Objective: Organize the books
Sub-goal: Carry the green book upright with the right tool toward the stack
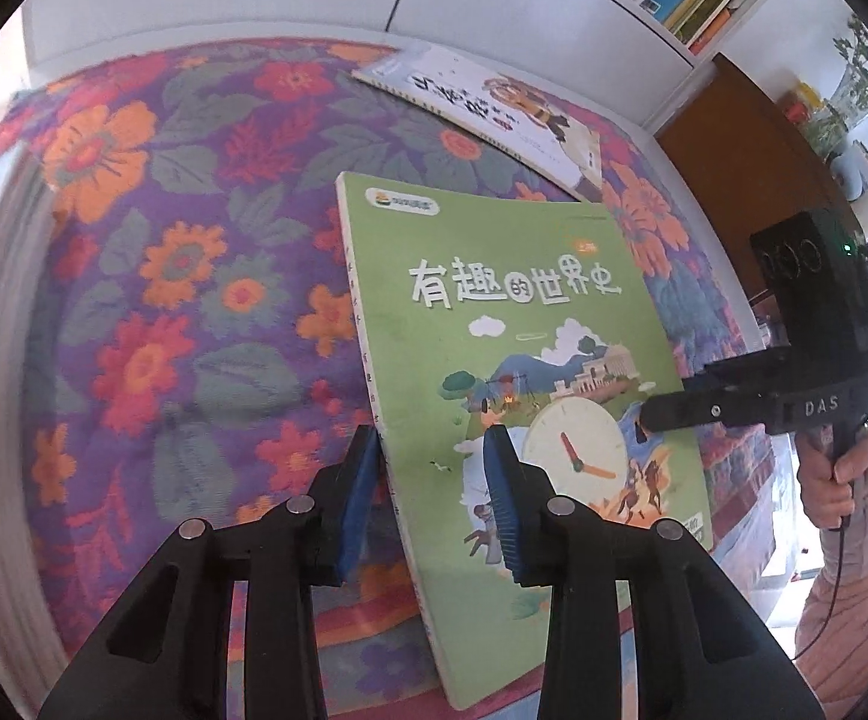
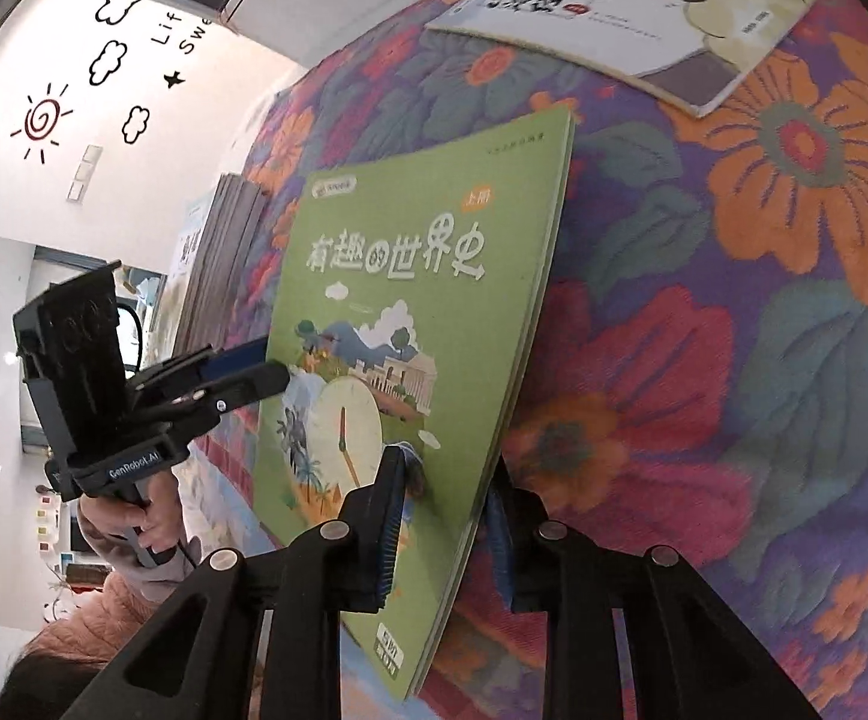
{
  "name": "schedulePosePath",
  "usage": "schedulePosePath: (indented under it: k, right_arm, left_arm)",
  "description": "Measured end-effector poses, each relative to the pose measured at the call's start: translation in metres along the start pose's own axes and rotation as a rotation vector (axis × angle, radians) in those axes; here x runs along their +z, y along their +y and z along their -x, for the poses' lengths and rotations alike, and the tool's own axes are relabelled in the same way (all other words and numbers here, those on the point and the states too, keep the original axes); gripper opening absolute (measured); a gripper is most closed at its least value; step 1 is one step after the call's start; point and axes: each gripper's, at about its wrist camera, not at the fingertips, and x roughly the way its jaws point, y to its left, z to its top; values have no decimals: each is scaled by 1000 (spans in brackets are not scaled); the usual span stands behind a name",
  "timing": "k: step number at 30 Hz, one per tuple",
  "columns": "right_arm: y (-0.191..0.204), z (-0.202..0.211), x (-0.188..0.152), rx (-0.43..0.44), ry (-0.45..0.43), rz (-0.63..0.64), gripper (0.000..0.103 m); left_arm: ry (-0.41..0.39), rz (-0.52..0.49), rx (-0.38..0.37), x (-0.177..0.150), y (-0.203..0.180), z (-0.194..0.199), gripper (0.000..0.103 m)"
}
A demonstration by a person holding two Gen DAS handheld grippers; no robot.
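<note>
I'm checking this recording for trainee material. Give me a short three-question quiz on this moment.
1. True or false: both grippers grip the green book.
2. Which thing lies flat on the floral cloth beyond the green book? A) a white book B) a mug C) a tablet
3. Fill in: the big round picture on the green cover shows a ____.

Key: 1 true; the left gripper is on the spine side and the right gripper on the opposite edge. 2 A, the white book. 3 clock.

Black left gripper with blue pads, silver screws, pink sleeve.
</note>
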Motion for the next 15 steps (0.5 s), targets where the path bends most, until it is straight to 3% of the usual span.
schedulePosePath:
  k: [15]
  right_arm:
    - [61, -4, 0, -18, -20, 25, 25]
  left_arm:
    - [-50, 10, 35, -4, 25, 53, 32]
